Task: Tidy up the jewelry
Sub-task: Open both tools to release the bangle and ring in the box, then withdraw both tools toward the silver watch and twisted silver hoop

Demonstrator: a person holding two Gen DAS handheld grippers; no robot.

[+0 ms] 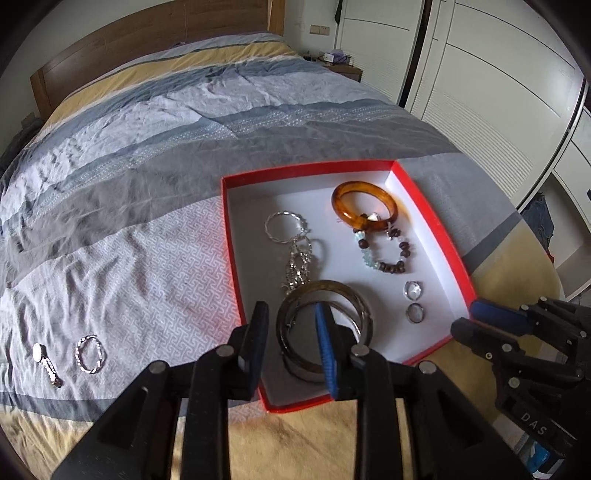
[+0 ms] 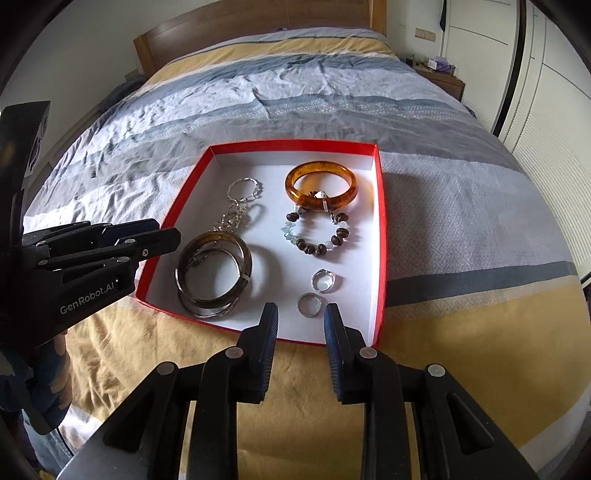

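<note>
Covering most of both views is a wide bed (image 2: pixel 295 110) with a crumpled duvet striped in grey, white, blue and mustard yellow, backed by a brown wooden headboard (image 2: pixel 251 26). White louvred wardrobe doors (image 1: pixel 498 74) line the room's right side, with a small wooden nightstand (image 2: pixel 443 79) near the bed's far corner.

Near the bed's front edge lies a shallow red cardboard box with a white floor (image 2: pixel 380 236). Inside it, at the far right, rests a translucent amber bangle (image 2: pixel 320 184), overlapping a beaded bracelet of brown and pale stones (image 2: pixel 317 236). To the left, a thin silver hoop bracelet (image 2: pixel 243 188) meets a silver chain (image 2: pixel 231 218) that runs down to 2 stacked dark smoky bangles (image 2: pixel 214 273). Near the front wall sit 2 small silver rings: a stone-set ring (image 2: pixel 323 280) and, just beside it, a plain band ring (image 2: pixel 309 304).

Outside the box, far left on the duvet, lie a small silver wristwatch (image 1: pixel 46 362) and a twisted silver bracelet (image 1: pixel 90 354), near each other but apart.

Both tools are empty. The left tool (image 1: pixel 291 343) hangs above the dark bangles, jaws partly open. The right tool (image 2: pixel 301 328) hangs over the box's front edge near the band ring, jaws parted.
</note>
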